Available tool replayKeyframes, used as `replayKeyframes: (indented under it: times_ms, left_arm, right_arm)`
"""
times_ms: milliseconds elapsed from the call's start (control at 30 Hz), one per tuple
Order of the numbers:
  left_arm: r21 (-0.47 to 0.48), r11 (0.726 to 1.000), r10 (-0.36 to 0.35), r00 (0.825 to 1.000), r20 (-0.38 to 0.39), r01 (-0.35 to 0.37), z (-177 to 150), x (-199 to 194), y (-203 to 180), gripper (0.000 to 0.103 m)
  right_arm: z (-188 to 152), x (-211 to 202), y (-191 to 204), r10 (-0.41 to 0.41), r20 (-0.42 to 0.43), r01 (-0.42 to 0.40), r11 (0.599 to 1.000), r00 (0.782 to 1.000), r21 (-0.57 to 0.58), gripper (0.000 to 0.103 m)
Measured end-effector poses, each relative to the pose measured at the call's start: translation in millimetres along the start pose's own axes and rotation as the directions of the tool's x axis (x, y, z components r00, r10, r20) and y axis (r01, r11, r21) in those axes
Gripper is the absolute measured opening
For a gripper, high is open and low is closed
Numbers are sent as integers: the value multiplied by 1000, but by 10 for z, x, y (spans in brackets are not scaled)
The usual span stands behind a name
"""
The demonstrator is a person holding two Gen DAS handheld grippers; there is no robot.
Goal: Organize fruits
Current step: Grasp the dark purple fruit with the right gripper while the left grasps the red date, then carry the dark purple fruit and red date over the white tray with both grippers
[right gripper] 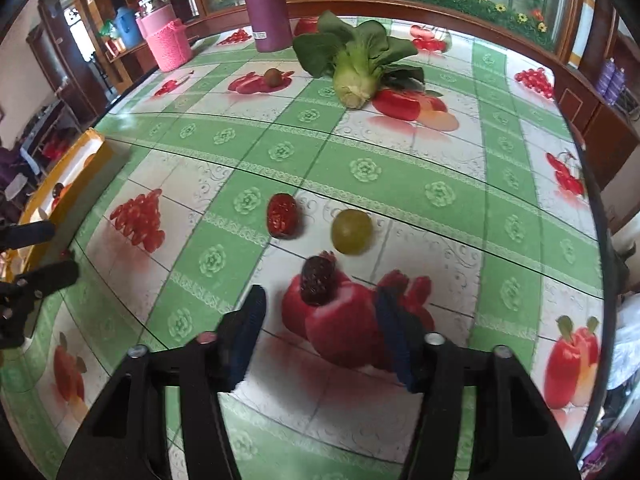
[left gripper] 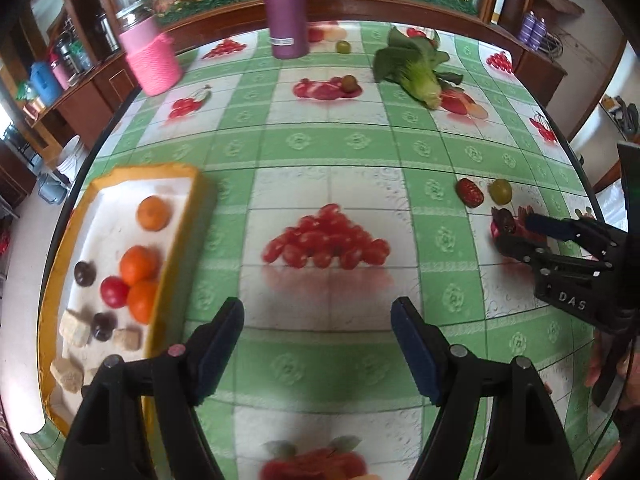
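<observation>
fruit-print green tablecloth (left gripper: 332, 152), wooden cabinets (left gripper: 100, 96)

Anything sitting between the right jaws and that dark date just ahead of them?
No. In the right wrist view the open right gripper faces the dark date across bare tablecloth; only a printed red fruit picture lies there.

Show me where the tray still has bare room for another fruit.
The yellow tray is bare at its far end, beyond the lone orange. The near half is crowded: two oranges, a tomato, dark fruits and beige blocks.
</observation>
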State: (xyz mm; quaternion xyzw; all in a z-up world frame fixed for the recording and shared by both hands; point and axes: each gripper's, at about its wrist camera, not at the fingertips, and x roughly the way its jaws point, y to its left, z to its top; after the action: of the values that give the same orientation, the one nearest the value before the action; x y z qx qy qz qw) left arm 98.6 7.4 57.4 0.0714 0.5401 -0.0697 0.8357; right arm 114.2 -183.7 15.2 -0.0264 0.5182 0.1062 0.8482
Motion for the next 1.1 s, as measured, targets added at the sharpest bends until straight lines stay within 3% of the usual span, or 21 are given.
replayKeyframes:
  times_ms: [33, 133, 267, 533, 567, 633, 667, 733, 933, 1100]
  left_arm:
    - [4, 1000, 0, 1000, -2, 0, 44, 26, -56, 78]
    - [14, 1000, -11, 1000, -10, 11, 168, 106, -220, 78]
    - [37, 999, -32, 999, -22, 33, 339, 246, -508, 78]
    - [47, 995, -90, 996, -15, 90, 606, 541, -1007, 78]
    - [50, 994, -91, 996, -14, 92, 624, 580, -1047, 76]
    - [56, 994, -94, 995, -15, 94, 641, 653, -1095, 58]
    - [67, 994, -85, 996, 11, 84, 646, 651, -1114, 55]
    - [90, 991, -107, 993, 41, 103, 652, 653, -1123, 31]
    - [54, 976, -213, 976, 36, 211, 569, 589, -910, 31]
    - [56, 969, -243, 969, 51, 240, 370, 365, -729, 31]
  right_arm:
    - [-2, 29, 2, 18, -6, -18, 1000, 1000, -6, 32]
    - [-9, 37, 58, -3, 1, 3, 998, 1000, -62, 18]
    - [-59, -73, -66, 24, 22, -23, 999, 999, -38, 18]
    - [-232, -302, -253, -11, 44, 13, 999, 999, -42, 18]
    - [-251, -310, -273, -10, 42, 11, 999, 999, -36, 18]
    - [-303, -333, -323, -1, 42, 2, 1000, 999, -19, 18]
    - [-322, -337, -340, 1, 42, -1, 1000, 999, -13, 18]
    - [-352, -341, -364, 1, 39, -1, 1000, 999, -6, 18]
    - [-383, -380, -388, 2, 46, -3, 1000, 999, 9, 18]
    - [-376, -474, -298, -3, 63, 3, 1000, 998, -13, 18]
